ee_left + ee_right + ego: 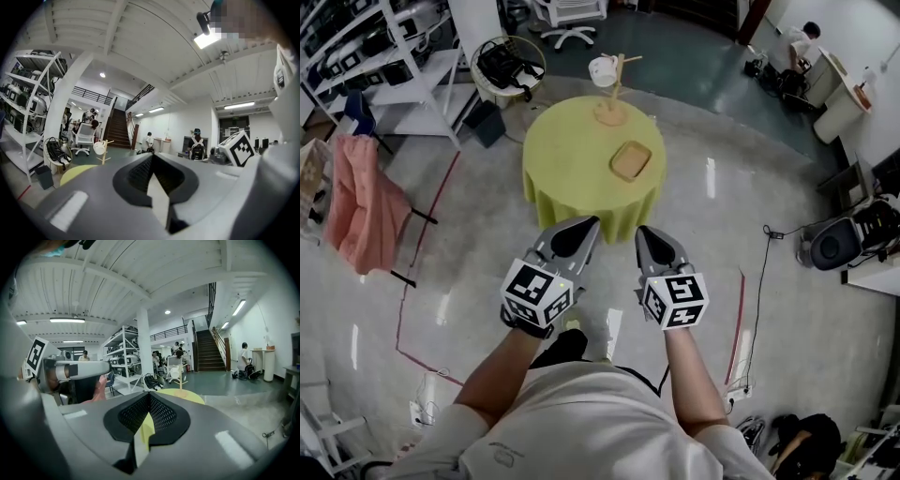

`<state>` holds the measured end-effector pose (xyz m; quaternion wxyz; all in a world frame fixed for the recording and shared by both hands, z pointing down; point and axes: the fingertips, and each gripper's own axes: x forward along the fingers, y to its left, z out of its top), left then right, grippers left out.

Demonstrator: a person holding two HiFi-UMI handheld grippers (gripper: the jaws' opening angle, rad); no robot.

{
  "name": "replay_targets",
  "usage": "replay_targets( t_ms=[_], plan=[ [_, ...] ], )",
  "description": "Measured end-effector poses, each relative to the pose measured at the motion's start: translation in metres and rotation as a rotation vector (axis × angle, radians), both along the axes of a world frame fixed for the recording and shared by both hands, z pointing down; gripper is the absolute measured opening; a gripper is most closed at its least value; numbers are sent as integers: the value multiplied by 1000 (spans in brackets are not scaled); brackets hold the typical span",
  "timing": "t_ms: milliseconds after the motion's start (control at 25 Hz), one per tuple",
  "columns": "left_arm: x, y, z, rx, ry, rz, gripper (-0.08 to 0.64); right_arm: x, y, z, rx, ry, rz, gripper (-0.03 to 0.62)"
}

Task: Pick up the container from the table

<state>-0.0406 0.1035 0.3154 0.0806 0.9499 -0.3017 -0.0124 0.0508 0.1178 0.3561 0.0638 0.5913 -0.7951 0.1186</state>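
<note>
**Yellow-green tabletop: approach step, container untouched**

The tan, shallow container (630, 159) lies toward the right edge of the round tabletop (567, 167). A wooden stand (611, 111) at the far edge carries a white cup (603, 70). The left gripper (592, 223) and right gripper (643, 231) are held side by side, well short of the near edge, each with jaws pressed together and empty. The step in hand looks like the approach. The next move probably calls for closing in, parting the jaws and aligning them over the container's rim.

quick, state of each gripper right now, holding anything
left gripper: closed, holding nothing
right gripper: closed, holding nothing
</note>
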Motion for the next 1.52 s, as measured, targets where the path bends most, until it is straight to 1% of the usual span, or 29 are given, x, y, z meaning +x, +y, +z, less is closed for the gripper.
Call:
replay_targets(
  t_ms=[280, 440, 680, 880, 1080, 1320, 1520],
  plan=[
    [5, -63, 18, -3, -17, 83, 6, -6, -62, 29, -55, 90, 43, 11],
    [10, -86, 33, -15, -22, 115, 6, -7, -86, 50, -102, 142, 36, 12],
    [29, -116, 60, -44, -46, 135, 6, 8, -126, 83, -158, 192, 7, 12],
    [48, -153, 86, -76, -65, 110, 6, 27, -168, 122, -216, 247, -56, 14],
    [73, -196, 115, -120, -93, 70, 6, 51, -210, 173, -282, 360, -138, 15],
    [101, -243, 153, -174, -127, 22, 6, 79, -256, 238, -342, 541, -254, 21],
    [114, -267, 182, -216, -139, -26, 6, 83, -274, 279, -389, 598, -359, 45]
  ],
)
